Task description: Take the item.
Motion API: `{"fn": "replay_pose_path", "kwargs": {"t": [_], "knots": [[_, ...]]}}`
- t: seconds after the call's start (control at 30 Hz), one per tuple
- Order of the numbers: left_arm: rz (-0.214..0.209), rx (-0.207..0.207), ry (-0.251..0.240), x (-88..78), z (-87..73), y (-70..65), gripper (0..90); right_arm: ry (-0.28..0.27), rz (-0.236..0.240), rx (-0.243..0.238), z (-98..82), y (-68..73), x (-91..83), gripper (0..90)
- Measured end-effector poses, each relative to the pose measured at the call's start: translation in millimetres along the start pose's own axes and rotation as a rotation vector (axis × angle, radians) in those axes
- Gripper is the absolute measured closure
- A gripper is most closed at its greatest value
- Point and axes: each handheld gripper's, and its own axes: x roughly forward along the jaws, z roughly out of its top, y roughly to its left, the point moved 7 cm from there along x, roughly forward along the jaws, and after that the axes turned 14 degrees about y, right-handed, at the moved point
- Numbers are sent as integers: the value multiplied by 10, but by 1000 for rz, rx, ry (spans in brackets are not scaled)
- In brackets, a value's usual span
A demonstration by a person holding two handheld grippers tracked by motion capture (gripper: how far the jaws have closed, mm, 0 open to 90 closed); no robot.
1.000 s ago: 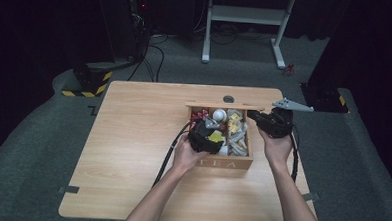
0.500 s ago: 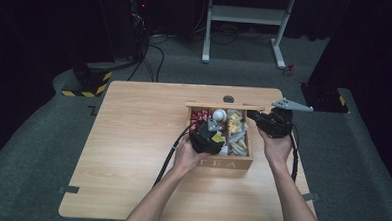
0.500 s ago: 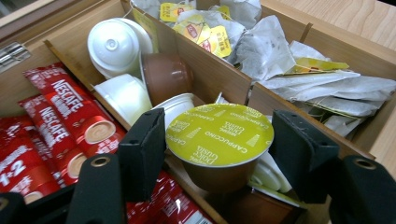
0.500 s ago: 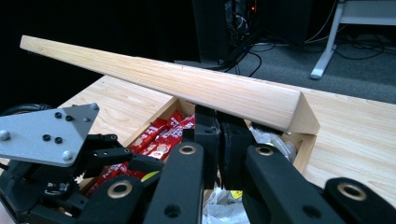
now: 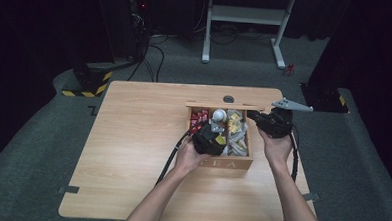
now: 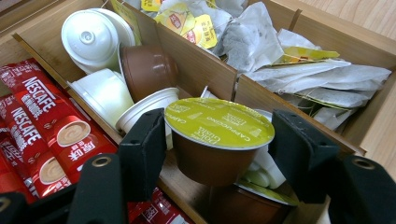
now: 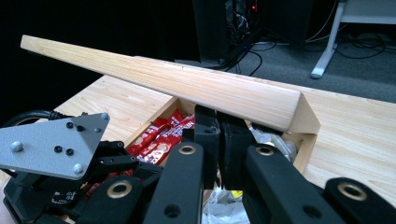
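The left gripper (image 6: 217, 140) hangs over the near part of the wooden box (image 5: 231, 164), and its fingers (image 6: 142, 149) have just been closing on a brown coffee capsule (image 6: 212, 140) with a yellow-green foil lid. In the left gripper view the capsule sits between the two pads: the left pad presses its rim, while the right pad stands just beside the other edge, and I cannot tell whether it touches. The capsule is upright in the middle compartment, above other capsules (image 6: 252, 198) lying under it. Farther back in that compartment lie white capsules (image 6: 91, 35) and a brown one (image 6: 147, 70), tipped on their sides. Red coffee sticks (image 6: 44, 123) fill the compartment to the left, and paper tea bags (image 6: 303, 74) with yellow tags fill the one to the right, past a wooden divider.

In the high view the box stands on the right half of the light wooden surface (image 5: 137, 153), the person's left hand (image 5: 189, 158) at its near edge. The right gripper (image 5: 254, 114) is at the far right corner of the box, its fingers (image 7: 208, 140) drawn narrow, almost together. In the right gripper view they meet the underside of the raised wooden lid (image 7: 187, 86), which slopes up above the open box. Whether they pinch the lid's edge or merely prop it I cannot tell. Beyond the surface lie grey floor, cables and a white frame's legs (image 5: 281, 56).
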Motion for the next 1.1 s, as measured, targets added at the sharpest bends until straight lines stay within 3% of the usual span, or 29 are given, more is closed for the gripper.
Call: {"fn": "replay_pose_path", "kwargs": {"t": [0.3,0.53,0.97,1.1], "knots": [[-4,12,-15,-22,0,-4,406,4,-3,3,14,-1,-2,872],[-3,14,-54,-89,29,-11,407,6,-1,8,15,0,-3,872],[-5,7,-142,-350,41,8,408,7,-5,6,24,3,-13,872],[-12,-17,-179,-453,0,48,408,9,-7,7,23,6,-13,872]]}}
